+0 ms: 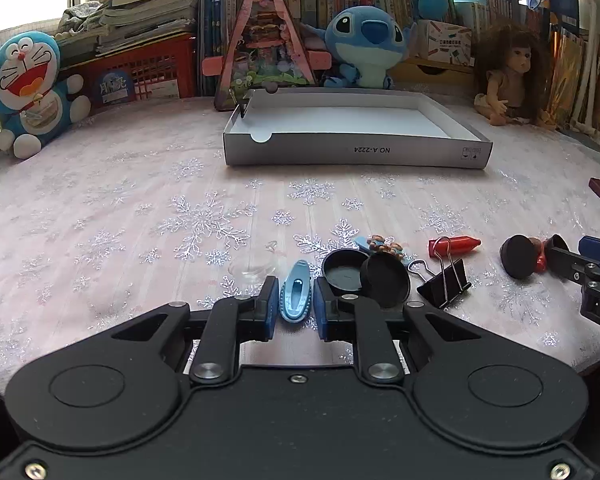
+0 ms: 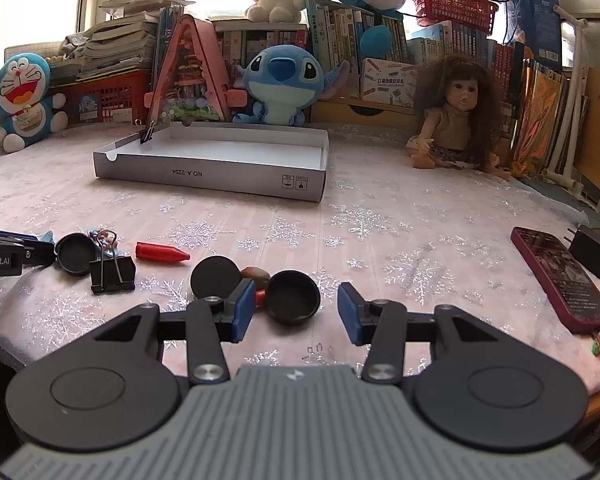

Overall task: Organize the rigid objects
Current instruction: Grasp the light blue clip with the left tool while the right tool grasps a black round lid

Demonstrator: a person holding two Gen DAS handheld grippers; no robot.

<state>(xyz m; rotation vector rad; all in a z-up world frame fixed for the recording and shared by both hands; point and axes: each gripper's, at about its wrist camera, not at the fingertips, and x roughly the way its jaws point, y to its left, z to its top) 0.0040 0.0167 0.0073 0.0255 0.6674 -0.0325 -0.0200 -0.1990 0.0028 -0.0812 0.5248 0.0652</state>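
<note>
- My left gripper point(image 1: 295, 305) sits at the bottom centre of its view, blue pads clamped on a small light-blue plastic clip point(image 1: 296, 297) that lies upright between them on the pink snowflake tablecloth point(image 1: 140, 220).
- My right gripper point(image 2: 296, 312) fills the bottom of its own view with jaws apart. A black round cap point(image 2: 293, 297) lies between them; the left pad is near it, the right pad stands clear, so nothing is gripped yet.
- Just beside that cap are a second black disc point(image 2: 215, 277) and a brown-and-red piece I cannot identify.
- To the right of the blue clip in the left view lie two black round lids point(image 1: 364, 274), a black binder clip point(image 1: 444, 284) and a red crayon-shaped piece point(image 1: 454, 246).
- Risk, as I judge it: the blue clip is narrow and smooth, so it could twist or slip out when lifted.
- Risk on the right: the cap sits off-centre, so closing could push it sideways into the disc instead of pinching it.
- The grey-and-white shallow cardboard box point(image 1: 356, 154) is above centre in the left view, well apart from the loose items. Its floor looks bare; one small black clip point(image 2: 147, 133) is on its far left rim.
- A dark red phone point(image 2: 560, 280) lies at the right edge of the right view.
</note>
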